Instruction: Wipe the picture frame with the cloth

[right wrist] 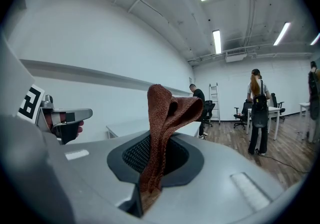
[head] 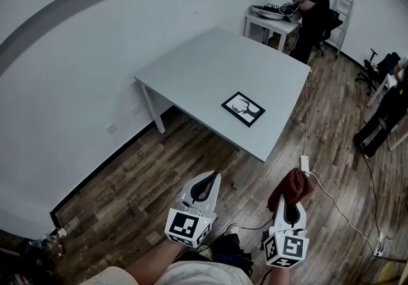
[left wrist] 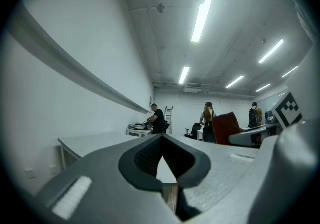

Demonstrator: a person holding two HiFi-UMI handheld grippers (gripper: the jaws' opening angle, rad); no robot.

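A black picture frame (head: 243, 109) with a dark drawing on white lies flat on the grey table (head: 210, 60), near its front right edge. Both grippers hang over the wood floor, well short of the table. My right gripper (head: 291, 199) is shut on a rust-brown cloth (head: 292, 187). In the right gripper view the cloth (right wrist: 162, 128) stands up from between the jaws and folds over at the top. My left gripper (head: 205, 183) is shut with nothing in it; its jaws (left wrist: 162, 140) point toward the table. The frame is hidden in both gripper views.
A person (head: 313, 13) works at a second table (head: 271, 17) at the back, beside a ladder (head: 344, 6). A white cable with an adapter (head: 305, 164) runs across the floor at the table's right. Chairs and bags (head: 382, 105) stand far right. Other people (right wrist: 259, 113) stand farther off.
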